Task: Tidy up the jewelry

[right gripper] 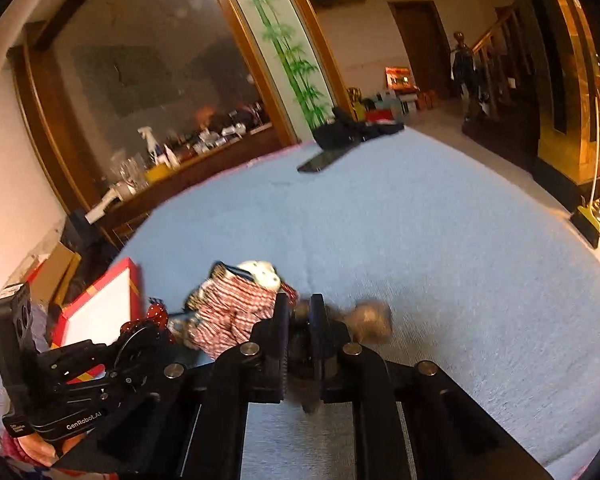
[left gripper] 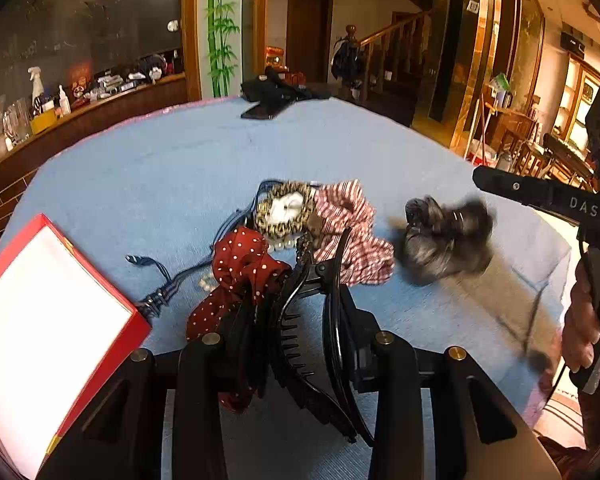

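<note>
My left gripper (left gripper: 300,344) is shut on a black claw hair clip (left gripper: 300,332), with the red polka-dot scrunchie (left gripper: 240,276) pressed against its left finger. Ahead on the blue cloth lie a leopard-print scrunchie (left gripper: 286,210), a red-striped scrunchie (left gripper: 350,228), pearls and a navy striped ribbon (left gripper: 160,284). My right gripper (right gripper: 300,332) is shut on a blurred grey furry hair tie (right gripper: 370,320), which also shows in the left wrist view (left gripper: 446,240). The red box with white inside (left gripper: 48,316) stands at the left; it also shows in the right wrist view (right gripper: 104,308).
The round table (left gripper: 180,160) is covered in blue cloth. A black phone (left gripper: 260,112) and a black bag (left gripper: 276,90) lie at its far edge. A cluttered counter runs behind at the left, stairs at the right.
</note>
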A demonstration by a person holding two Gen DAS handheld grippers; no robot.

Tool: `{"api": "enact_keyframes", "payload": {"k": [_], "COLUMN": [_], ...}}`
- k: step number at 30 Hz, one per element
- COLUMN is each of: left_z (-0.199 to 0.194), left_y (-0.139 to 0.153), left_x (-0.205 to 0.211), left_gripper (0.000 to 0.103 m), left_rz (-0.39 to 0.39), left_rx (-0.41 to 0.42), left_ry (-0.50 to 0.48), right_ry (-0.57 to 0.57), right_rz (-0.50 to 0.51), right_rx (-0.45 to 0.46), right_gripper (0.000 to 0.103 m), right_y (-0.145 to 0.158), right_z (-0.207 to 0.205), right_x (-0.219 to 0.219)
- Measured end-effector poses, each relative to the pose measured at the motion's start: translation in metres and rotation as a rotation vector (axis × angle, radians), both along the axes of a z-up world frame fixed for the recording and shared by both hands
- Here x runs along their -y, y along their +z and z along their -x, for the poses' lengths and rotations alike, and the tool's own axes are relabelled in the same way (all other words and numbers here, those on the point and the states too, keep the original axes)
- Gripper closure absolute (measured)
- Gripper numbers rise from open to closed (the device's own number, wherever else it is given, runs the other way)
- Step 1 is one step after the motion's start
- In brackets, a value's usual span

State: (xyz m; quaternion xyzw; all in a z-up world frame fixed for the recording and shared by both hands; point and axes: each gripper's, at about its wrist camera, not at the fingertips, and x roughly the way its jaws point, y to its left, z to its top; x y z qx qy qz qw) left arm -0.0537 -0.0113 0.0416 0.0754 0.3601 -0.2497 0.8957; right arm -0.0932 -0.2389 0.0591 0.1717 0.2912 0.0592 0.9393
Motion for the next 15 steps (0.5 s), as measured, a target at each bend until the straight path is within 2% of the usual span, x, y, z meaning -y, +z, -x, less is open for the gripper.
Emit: {"api": "enact_keyframes", "payload": {"k": [3,5,6,7,8,9,11,15], "left_z": [0.005,0.009,0.011,0.012,0.014,0.017,0.02,0.019], "left_y": [0.01,0.015,0.016,0.017,0.018,0.019,0.018,0.02], "left_x": [-0.002,-0.003,-0.003,-0.004,-0.004,-0.006,-0.009,-0.012], "left_gripper": [0.068,0.068,0.068,0.068,0.068,0.068,0.068,0.068], "left_rz": [0.017,0.02,0.021,0.022,0.023,0.024,0.027,0.04], "left_rx": [0.017,0.029,0.031,0.034,0.037,0.04,0.045,0.045], "left_ry": [-0.004,-0.003,-0.005,-0.007,-0.008,-0.01,-0.011,0.0], "right_ry": [0.003,-0.008,-0.007,-0.014,-0.021,-0.025,-0.04,-0.004], "right_rz": [0.029,0.039,0.042,0.048,0.051,0.051,0.066,0.092], "right_rx": [-0.008,-0.024,-0.045,-0.079,-0.097,-0.104,-0.12,-0.219], "right_gripper": [0.09,0.079,0.058,0.028,0.017,0.012,0.012,0.012], "right_y": [0.005,0.005,0.003,0.0,-0.002,-0.004,-0.006,-0.025], "right_z": [0.001,0.0,-0.001,-0.004,-0.005,-0.005,-0.004,-0.013], "right_x": [-0.004,-0.002,0.0,0.001,0.004,0.007,0.012,0.008]}}
